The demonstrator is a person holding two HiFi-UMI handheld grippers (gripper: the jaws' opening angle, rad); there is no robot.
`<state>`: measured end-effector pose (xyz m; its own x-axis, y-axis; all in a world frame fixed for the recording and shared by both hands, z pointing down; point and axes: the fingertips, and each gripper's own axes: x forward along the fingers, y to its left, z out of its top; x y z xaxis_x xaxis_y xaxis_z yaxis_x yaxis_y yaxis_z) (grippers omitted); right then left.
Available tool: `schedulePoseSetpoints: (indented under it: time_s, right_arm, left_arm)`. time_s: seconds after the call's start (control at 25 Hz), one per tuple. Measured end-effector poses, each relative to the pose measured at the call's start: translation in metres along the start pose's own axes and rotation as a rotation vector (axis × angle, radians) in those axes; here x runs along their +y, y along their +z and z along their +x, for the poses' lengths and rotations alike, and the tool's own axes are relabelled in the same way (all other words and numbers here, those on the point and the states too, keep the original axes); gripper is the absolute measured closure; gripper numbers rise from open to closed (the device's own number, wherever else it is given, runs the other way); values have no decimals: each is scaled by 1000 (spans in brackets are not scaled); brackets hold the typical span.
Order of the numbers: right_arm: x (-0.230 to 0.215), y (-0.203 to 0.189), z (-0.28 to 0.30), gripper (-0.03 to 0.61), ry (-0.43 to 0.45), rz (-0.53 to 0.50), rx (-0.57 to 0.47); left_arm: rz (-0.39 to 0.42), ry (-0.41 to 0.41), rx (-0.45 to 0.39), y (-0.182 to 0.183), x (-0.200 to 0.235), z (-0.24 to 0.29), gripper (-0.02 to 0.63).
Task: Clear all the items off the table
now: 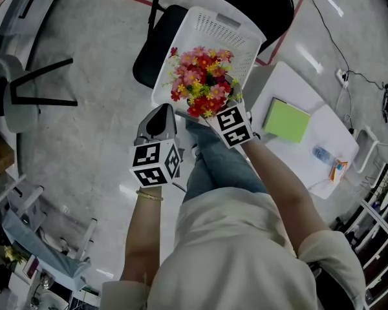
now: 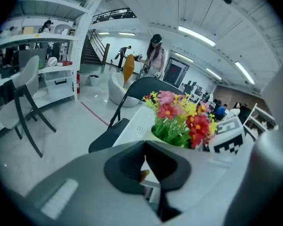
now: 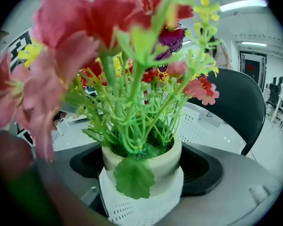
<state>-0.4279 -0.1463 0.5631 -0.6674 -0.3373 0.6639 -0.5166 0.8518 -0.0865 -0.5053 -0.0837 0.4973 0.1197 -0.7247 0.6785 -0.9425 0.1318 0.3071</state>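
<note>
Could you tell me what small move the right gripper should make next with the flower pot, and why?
Probably lower it into the white basket: the right gripper is clamped on the flower pot, which seems to hang over the basket's open top, not yet resting inside.

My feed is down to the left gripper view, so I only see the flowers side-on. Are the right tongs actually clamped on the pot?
Observer: Yes. In the right gripper view the right tongs are closed on the cream flower pot, one dark pad on each side.
Operator: Is it lined up with the basket?
Observer: The head view, looking down, shows the flower pot over the open top of the white basket, which sits on the black chair.
Operator: Anything left on the table?
Observer: Yes, a green notebook lies on the white table, at the right of the head view.
</note>
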Motion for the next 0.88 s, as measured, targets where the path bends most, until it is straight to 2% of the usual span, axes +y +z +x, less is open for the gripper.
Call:
schedulePoseSetpoints:
  time_s: [0.88]
  right_arm:
    - [-4, -19, 32, 94, 46, 26, 57]
  left_arm:
    - [-8, 1, 42, -5, 0, 29, 604]
